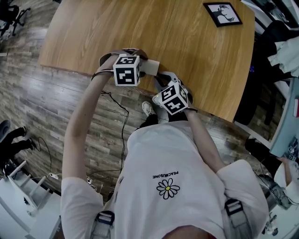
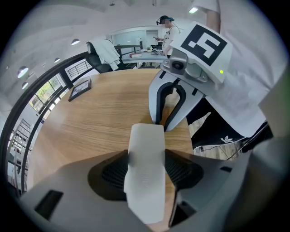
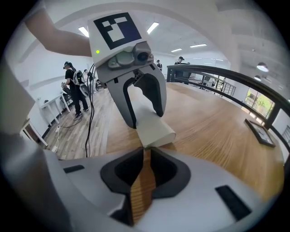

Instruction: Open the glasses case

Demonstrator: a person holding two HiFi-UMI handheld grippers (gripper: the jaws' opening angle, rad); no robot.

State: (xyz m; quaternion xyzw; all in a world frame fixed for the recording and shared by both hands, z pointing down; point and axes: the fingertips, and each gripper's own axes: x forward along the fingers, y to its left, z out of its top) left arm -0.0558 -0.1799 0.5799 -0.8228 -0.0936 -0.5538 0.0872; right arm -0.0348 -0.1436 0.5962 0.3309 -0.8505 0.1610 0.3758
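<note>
The glasses case [image 1: 150, 66] is a pale beige oblong box lying on the wooden table [image 1: 187, 42] close to its near edge. My left gripper [image 2: 146, 156] is shut on it, its ribbed pads pressing both long sides of the case [image 2: 146, 167]. From the right gripper view, the left gripper [image 3: 146, 118] straddles the far part of the case [image 3: 152, 124]. My right gripper [image 3: 144, 152] has its jaws almost together, its tips nipping the corner of the case's near end. The left gripper view shows the right gripper [image 2: 163, 126] at that same end. In the head view, the marker cubes hide the jaws.
A black-framed picture [image 1: 223, 13] lies at the table's far right. The table's near edge [image 1: 117, 79] runs just under both grippers, with plank floor and a black cable [image 1: 122, 116] below. A draped chair [image 2: 106, 54] and standing people [image 3: 72, 86] are farther off.
</note>
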